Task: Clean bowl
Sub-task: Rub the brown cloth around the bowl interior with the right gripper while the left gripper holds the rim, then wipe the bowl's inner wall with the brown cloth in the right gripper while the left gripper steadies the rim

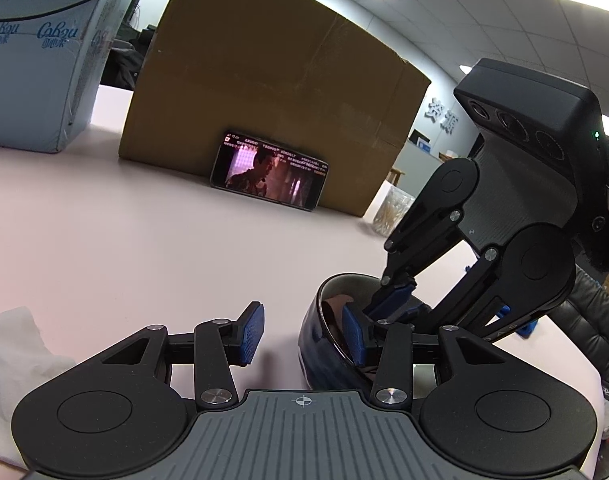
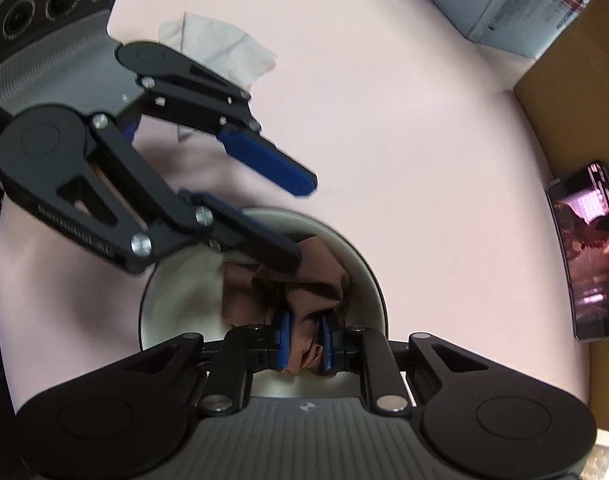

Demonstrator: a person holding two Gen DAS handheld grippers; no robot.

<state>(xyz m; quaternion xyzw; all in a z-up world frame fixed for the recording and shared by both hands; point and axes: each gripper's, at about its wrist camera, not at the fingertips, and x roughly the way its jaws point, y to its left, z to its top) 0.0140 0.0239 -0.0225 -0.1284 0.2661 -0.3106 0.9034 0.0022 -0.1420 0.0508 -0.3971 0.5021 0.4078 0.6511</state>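
Wiping step in hand: right gripper (image 2: 304, 344) is clamped on a crumpled brown cloth (image 2: 304, 280) inside the bowl (image 2: 176, 300), which sits on the pink table (image 2: 384, 120) just ahead of it at 12 o'clock. Left gripper (image 1: 300, 336) stands wide open, gripping nothing, one finger over the bowl's rim at 10 o'clock in the right wrist view. Judged next: close left on the rim to steady, then sweep the cloth around the inner wall.
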